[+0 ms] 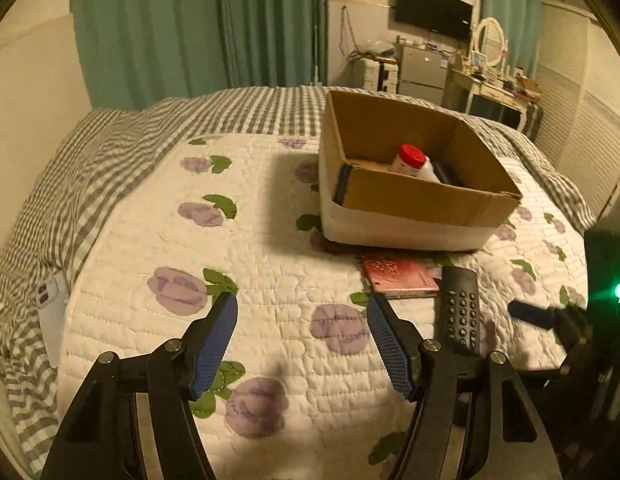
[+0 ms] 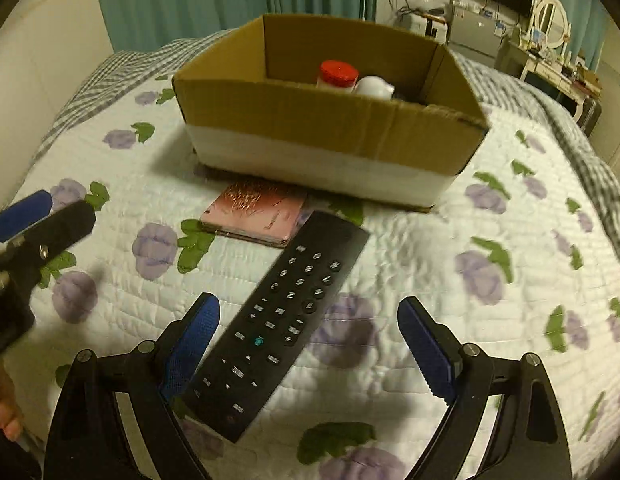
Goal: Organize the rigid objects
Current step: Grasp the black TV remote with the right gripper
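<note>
A cardboard box (image 2: 333, 120) with a white band around its base sits on the bed's quilt (image 2: 449, 240), white with purple flowers, in the upper middle of the right wrist view. Inside it stands a white bottle with a red cap (image 2: 337, 74), and just beside that a white rounded object (image 2: 374, 86) whose kind cannot be told; something dark lies behind them.

In front of the box, touching or nearly touching its near wall, lies a flat pink book (image 2: 256, 213). A black remote control (image 2: 280, 320) lies diagonally on the quilt, its far end beside the book's right corner and its near end running toward the lower left of the frame.

The right gripper (image 2: 308, 320) has its blue-padded fingers (image 2: 423, 346) spread wide, holding nothing. The remote lies between them, closer to the left finger, but whether that finger touches it cannot be told.

In the left wrist view the left gripper (image 1: 302, 318) also has its fingers (image 1: 216, 340) spread apart and empty, over bare quilt (image 1: 270, 280) at the lower middle of the frame. The remote control (image 1: 461, 312) and pink book (image 1: 401, 276) lie to its right, the cardboard box (image 1: 409, 200) beyond them, with the red-capped bottle (image 1: 409, 160) inside. A grey gingham bedspread (image 1: 90, 160) shows at the frame's left, and green curtains (image 1: 190, 20) hang at the upper left.
</note>
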Available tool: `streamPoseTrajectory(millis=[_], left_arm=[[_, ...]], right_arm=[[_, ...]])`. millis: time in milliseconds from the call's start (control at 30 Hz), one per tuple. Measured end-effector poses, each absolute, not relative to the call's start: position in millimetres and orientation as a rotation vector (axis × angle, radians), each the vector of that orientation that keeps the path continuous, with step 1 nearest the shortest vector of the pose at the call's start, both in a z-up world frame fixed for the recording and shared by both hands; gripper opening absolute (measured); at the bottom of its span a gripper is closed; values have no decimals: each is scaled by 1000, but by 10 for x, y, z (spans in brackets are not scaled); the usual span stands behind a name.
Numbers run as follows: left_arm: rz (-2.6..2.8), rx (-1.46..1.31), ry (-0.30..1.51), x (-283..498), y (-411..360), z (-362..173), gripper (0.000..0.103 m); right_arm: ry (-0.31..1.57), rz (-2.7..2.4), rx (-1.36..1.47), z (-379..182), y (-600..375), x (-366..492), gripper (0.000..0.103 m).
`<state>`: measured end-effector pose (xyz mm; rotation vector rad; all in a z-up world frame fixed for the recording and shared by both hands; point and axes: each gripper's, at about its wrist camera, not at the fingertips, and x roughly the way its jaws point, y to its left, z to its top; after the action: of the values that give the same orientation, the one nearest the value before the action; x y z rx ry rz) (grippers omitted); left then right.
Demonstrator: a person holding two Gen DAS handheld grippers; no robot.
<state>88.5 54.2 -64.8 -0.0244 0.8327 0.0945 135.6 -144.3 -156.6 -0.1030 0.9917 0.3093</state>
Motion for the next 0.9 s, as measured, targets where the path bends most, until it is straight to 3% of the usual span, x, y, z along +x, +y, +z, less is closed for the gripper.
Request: streamPoseTrajectory(millis=[67, 433, 600, 700, 900], left_arm=[[96, -29, 840, 919, 554, -676, 70], [90, -4, 877, 972, 483, -793, 70], [82, 7, 881, 967, 449, -801, 70], [78, 8, 878, 964, 427, -790, 70], [41, 3, 896, 1009, 348, -834, 70]], right_arm=[[993, 325, -102, -1624, -1387, 1370, 89], [942, 384, -179, -1773, -1235, 1288, 62], [903, 377, -187, -1678, -1330, 1282, 42], [871, 363, -200, -1544, -1448, 1305, 23], [850, 324, -146, -1356, -1776, 1460, 23]])
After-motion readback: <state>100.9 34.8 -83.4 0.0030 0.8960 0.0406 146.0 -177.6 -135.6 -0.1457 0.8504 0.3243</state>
